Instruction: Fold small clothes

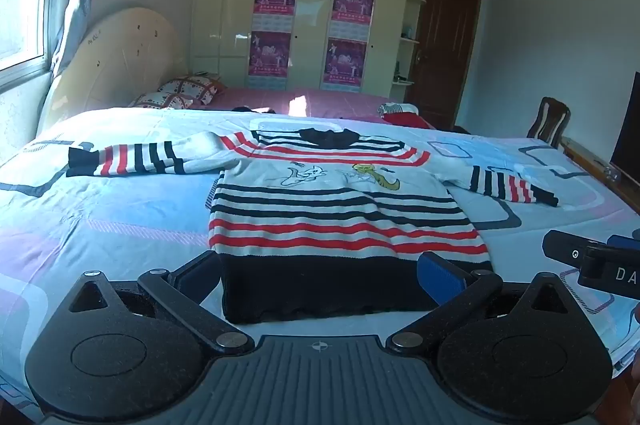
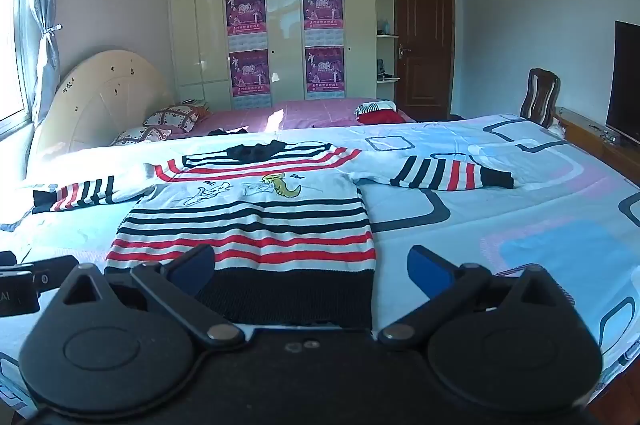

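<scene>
A small striped sweater (image 1: 320, 201) lies flat on the bed, front up, with cartoon figures on the chest, a black hem toward me and both sleeves spread out to the sides. It also shows in the right wrist view (image 2: 248, 221). My left gripper (image 1: 320, 277) is open and empty, its fingers on either side of the black hem. My right gripper (image 2: 312, 273) is open and empty over the hem's right part. The right gripper shows at the right edge of the left wrist view (image 1: 600, 261).
The bed has a light blue patterned sheet (image 1: 120, 217). A second bed with a pink cover (image 2: 320, 113), pillows and a small heap of clothes (image 2: 376, 111) stands behind. A wooden chair (image 2: 540, 97) and a dark TV screen (image 2: 626, 81) are at the right.
</scene>
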